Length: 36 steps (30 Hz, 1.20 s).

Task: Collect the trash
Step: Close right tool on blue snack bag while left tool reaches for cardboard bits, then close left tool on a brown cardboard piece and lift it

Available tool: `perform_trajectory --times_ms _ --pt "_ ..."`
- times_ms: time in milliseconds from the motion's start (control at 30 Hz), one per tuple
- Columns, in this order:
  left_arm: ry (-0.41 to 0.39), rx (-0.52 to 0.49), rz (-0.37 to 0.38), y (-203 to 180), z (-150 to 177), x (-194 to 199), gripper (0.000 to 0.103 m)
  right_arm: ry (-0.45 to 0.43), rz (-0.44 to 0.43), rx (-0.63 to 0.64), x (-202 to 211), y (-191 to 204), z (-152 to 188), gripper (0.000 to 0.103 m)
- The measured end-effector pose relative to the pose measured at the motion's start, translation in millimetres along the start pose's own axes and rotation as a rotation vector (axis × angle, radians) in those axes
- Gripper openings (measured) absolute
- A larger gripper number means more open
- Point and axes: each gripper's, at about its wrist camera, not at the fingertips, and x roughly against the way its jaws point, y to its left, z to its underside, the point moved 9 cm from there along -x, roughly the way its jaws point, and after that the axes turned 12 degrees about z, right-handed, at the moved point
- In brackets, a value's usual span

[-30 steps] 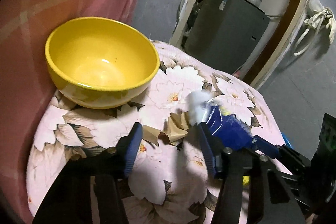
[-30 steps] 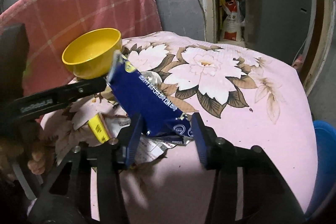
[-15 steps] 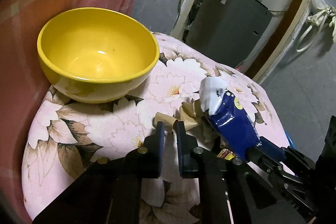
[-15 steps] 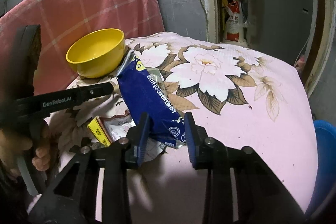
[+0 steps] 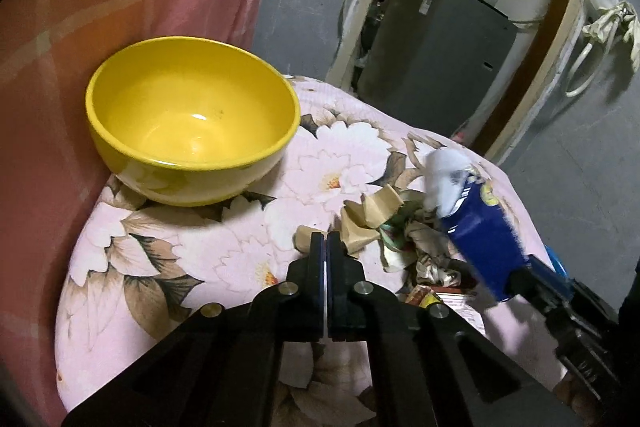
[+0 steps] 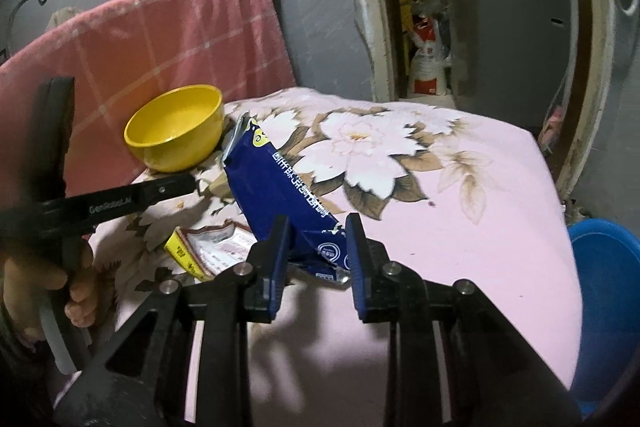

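A yellow bowl (image 5: 192,119) stands at the back left of the floral-clothed table (image 5: 160,267); it also shows in the right wrist view (image 6: 176,129). My left gripper (image 5: 325,241) is shut on the edge of a crumpled brown paper scrap (image 5: 368,213). My right gripper (image 6: 316,227) is shut on the lower end of a blue snack bag (image 6: 276,195) and holds it upright; the bag also shows in the left wrist view (image 5: 480,235). A white-and-yellow wrapper (image 6: 208,247) lies flat to the bag's left.
More crumpled wrappers (image 5: 416,247) lie between the paper scrap and the bag. A pink checked cloth (image 6: 160,39) hangs behind the bowl. A blue bucket (image 6: 604,307) stands off the table's right edge. A grey cabinet (image 6: 508,27) stands in the doorway behind.
My left gripper closed from wide open onto the brown paper scrap. My right gripper narrowed on the blue bag and lifted it a little more upright.
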Motion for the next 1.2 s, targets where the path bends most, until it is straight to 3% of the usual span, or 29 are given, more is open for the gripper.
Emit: perform_trajectory --times_ms 67,133,200,233,533,700,933,1200 --pt "0.025 0.007 0.008 -0.6 1.2 -3.0 0.004 -0.006 0.021 -0.025 0.2 -8.2 -1.5 0.035" --pt "0.035 -0.009 -0.005 -2.0 0.8 -6.0 0.027 0.0 0.029 -0.046 -1.1 -13.9 -1.3 0.035" --pt "0.029 -0.017 0.011 -6.0 -1.4 -9.8 0.042 0.006 0.042 -0.059 -3.2 -18.3 -1.3 0.035" --pt "0.028 -0.027 0.017 -8.1 -2.5 -11.7 0.043 0.008 0.048 -0.061 -4.1 -19.9 -1.0 0.035" --pt "0.112 -0.127 -0.019 -17.3 -10.1 -42.9 0.042 0.023 0.058 -0.08 -8.7 -25.7 -0.4 0.035" --pt "0.132 -0.161 -0.015 -21.4 -9.7 -50.9 0.023 0.033 0.045 -0.082 -9.3 -23.6 1.6 0.035" --pt "0.114 -0.181 -0.023 -26.7 -8.5 -46.1 0.014 0.028 0.032 -0.098 -3.2 -25.6 3.6 0.035" --pt "0.041 -0.141 0.032 -43.5 -7.0 -19.5 0.012 -0.036 0.022 -0.107 23.0 -25.1 -4.3 0.035"
